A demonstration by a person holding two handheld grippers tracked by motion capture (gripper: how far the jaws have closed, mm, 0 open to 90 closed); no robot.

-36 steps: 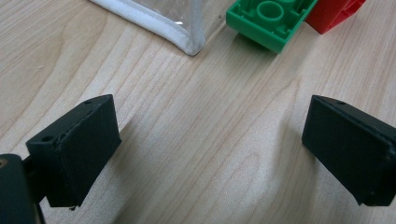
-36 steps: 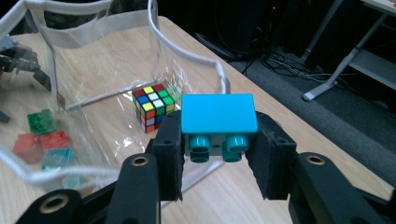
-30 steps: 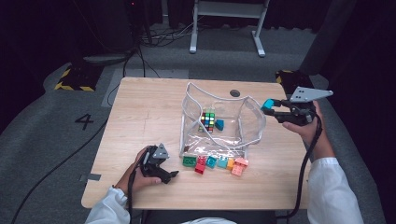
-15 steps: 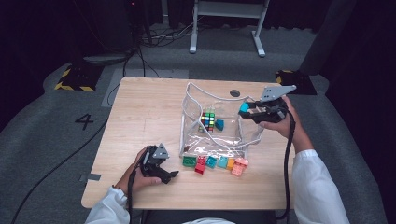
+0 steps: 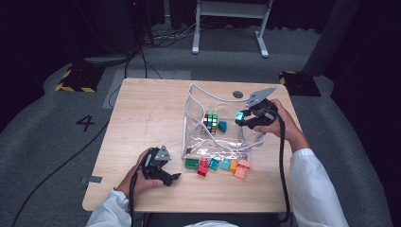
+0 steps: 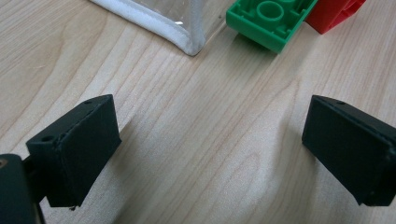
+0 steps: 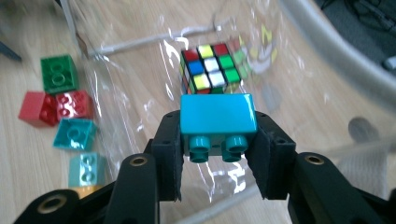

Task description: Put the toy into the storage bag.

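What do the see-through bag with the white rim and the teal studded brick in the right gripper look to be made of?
The see-through bag with white rim looks like soft clear plastic film: it creases and throws glare, and its edging seems a stitched fabric strip. The teal studded brick, clamped in the right gripper, looks like hard moulded plastic with a smooth, slightly glossy face and crisp round studs.

In my left gripper view the green brick [image 6: 270, 21] and red brick [image 6: 335, 13] are cut off by the top edge, and so is the bag [image 6: 154, 21] at upper left. In my right gripper view the orange brick [image 7: 88, 189] at lower left sits half behind my jaw. The bag's far wall blurs at upper right. From above, I can't make out studs on the bricks.
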